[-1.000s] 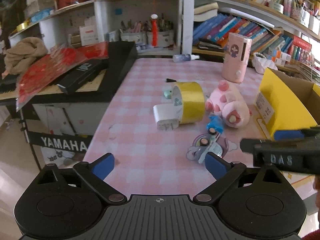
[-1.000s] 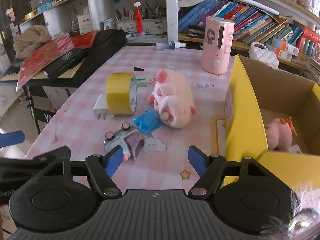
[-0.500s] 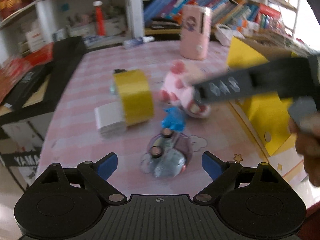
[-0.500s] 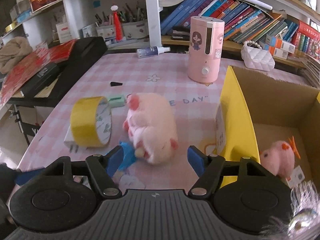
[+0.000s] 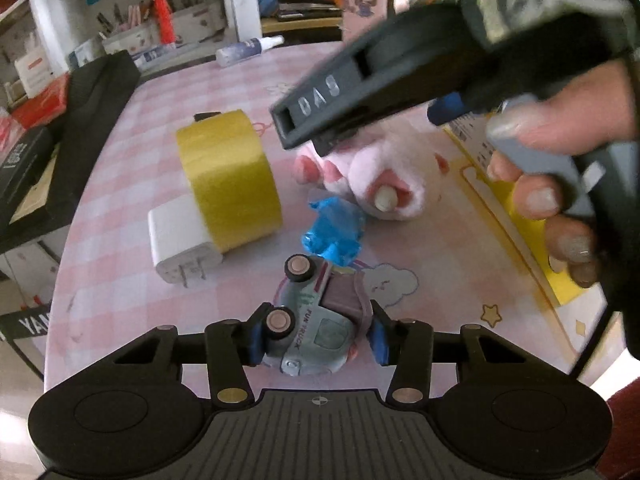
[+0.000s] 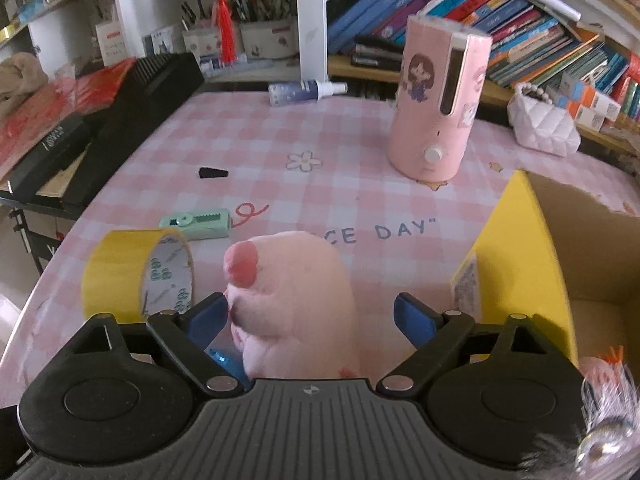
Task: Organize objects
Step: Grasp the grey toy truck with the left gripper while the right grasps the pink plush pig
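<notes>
Down low, left gripper (image 5: pixel 316 336) closing w/ toy truck (image 5: pixel 320 320) between blue pads, pads at its sides, truck on pink check tablecloth (image 5: pixel 132 292). Right gripper (image 6: pixel 310 316) opening wide around pink plush (image 6: pixel 292 300), not pinching. Yellow tape roll (image 5: pixel 230 178) at 10 o'clock from truck, blue wrapper (image 5: pixel 334 236) at 12, yellow box (image 6: pixel 516 264) at 3 o'clock of plush.

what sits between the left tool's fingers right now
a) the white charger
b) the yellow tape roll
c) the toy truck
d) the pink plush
c: in the left wrist view the closing left tool has its blue pads against the sides of the toy truck, with the tape roll lying farther off.
</notes>
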{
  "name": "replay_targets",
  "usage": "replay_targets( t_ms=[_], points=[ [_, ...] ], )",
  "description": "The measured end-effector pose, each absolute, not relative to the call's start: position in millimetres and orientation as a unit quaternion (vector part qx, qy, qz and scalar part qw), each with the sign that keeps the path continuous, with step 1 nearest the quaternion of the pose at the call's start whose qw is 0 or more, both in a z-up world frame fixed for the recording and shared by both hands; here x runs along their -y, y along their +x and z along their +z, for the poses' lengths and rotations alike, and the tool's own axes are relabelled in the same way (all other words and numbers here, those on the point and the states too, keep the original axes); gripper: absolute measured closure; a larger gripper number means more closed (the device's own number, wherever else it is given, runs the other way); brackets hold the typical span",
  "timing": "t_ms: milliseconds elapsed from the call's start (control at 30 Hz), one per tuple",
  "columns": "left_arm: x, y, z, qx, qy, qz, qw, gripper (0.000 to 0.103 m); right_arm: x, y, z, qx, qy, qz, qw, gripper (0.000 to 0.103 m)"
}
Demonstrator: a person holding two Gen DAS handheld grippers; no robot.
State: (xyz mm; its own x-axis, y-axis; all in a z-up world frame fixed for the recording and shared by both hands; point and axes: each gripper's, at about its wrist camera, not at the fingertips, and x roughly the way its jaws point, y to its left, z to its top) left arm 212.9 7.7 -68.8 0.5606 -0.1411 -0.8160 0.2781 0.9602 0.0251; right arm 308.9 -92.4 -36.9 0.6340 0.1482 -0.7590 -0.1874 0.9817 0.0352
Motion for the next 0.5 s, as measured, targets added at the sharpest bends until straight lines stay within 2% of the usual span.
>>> replay_targets(
  t_ms=[133, 200, 300, 500],
  points=[
    [-21, 211, -57, -0.443, 0.033, -0.120, 0.888, 0.056, 92, 320, -48, -0.438, -0.016, 0.099, 0.893, 0.020],
    [-27, 208, -52, -0.440, 0.010, -0.117, 0.890, 0.056, 92, 323, -52, -0.444, -0.005, 0.112, 0.889, 0.038],
    [-36, 206, -46, -0.434, -0.012, -0.107, 0.895, 0.056, 91, 323, -51, -0.437, -0.004, 0.117, 0.892, 0.043],
    [-58, 199, -32, -0.419, -0.067, -0.083, 0.902, 0.056, 96, 303, -22, -0.379, 0.006, 0.115, 0.918, 0.044]
  ],
)
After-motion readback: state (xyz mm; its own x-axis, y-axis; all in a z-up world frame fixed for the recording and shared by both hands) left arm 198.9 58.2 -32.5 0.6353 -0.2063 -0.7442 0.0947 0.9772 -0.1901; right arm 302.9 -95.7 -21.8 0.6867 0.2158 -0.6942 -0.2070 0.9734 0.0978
